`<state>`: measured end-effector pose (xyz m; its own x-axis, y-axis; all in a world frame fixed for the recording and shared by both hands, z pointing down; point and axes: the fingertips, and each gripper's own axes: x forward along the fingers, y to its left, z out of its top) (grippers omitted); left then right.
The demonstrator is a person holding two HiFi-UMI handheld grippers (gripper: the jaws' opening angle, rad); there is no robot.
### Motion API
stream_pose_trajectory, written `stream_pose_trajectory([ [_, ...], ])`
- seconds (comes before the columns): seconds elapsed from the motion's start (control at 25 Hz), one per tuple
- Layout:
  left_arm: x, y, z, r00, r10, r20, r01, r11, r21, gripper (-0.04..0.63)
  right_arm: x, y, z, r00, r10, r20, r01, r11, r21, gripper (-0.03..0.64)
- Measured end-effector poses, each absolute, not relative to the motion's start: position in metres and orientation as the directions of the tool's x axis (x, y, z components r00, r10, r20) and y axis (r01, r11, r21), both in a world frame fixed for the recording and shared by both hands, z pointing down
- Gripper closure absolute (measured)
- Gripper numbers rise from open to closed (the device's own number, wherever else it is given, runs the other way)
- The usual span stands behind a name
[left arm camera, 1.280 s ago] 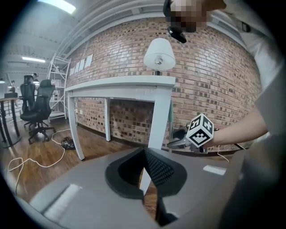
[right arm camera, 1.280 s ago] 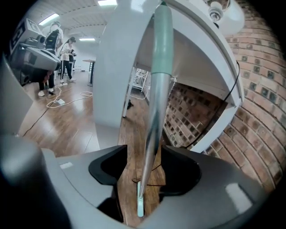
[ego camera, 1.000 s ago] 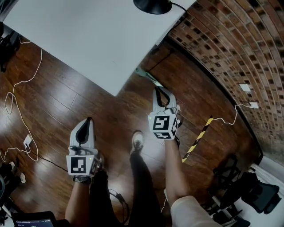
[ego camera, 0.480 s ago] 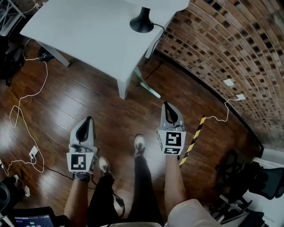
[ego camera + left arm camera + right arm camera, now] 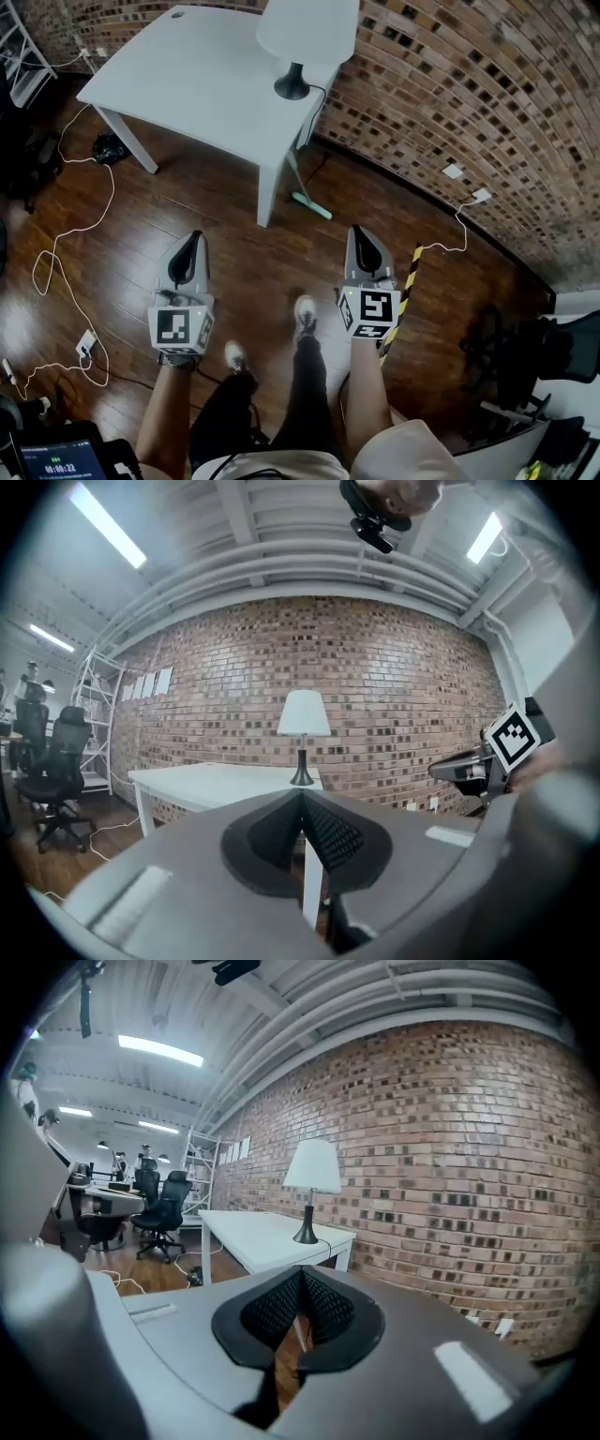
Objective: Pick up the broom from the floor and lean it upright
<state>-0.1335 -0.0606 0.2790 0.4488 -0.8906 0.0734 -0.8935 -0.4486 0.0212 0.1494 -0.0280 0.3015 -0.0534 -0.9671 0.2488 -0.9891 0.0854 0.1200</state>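
Note:
The broom has a thin pale handle and a teal head. Its head rests on the wooden floor and its handle leans up against the corner of the white table, beside the table leg. My left gripper and my right gripper are held side by side well short of the broom, over the floor. Both are shut with nothing between the pads, as the left gripper view and the right gripper view show.
A lamp stands on the table by the brick wall. A yellow-and-black striped strip lies beside my right gripper. White cables trail over the floor at the left. Office chairs stand at the right. The person's feet are below.
The view and both grippers have risen and drawn back from the table. The right gripper, close to the broom a second ago, is now clear of it.

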Motion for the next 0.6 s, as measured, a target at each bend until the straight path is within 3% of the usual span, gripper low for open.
stream_pose_trajectory([
  [0.6,-0.146,-0.012,0.175,0.513,-0.857,0.043,-0.858,-0.514,0.011,0.594,0.142,0.068,0.182,0.000,-0.981,0.192,-0.999,0.011,0.053,0.604],
])
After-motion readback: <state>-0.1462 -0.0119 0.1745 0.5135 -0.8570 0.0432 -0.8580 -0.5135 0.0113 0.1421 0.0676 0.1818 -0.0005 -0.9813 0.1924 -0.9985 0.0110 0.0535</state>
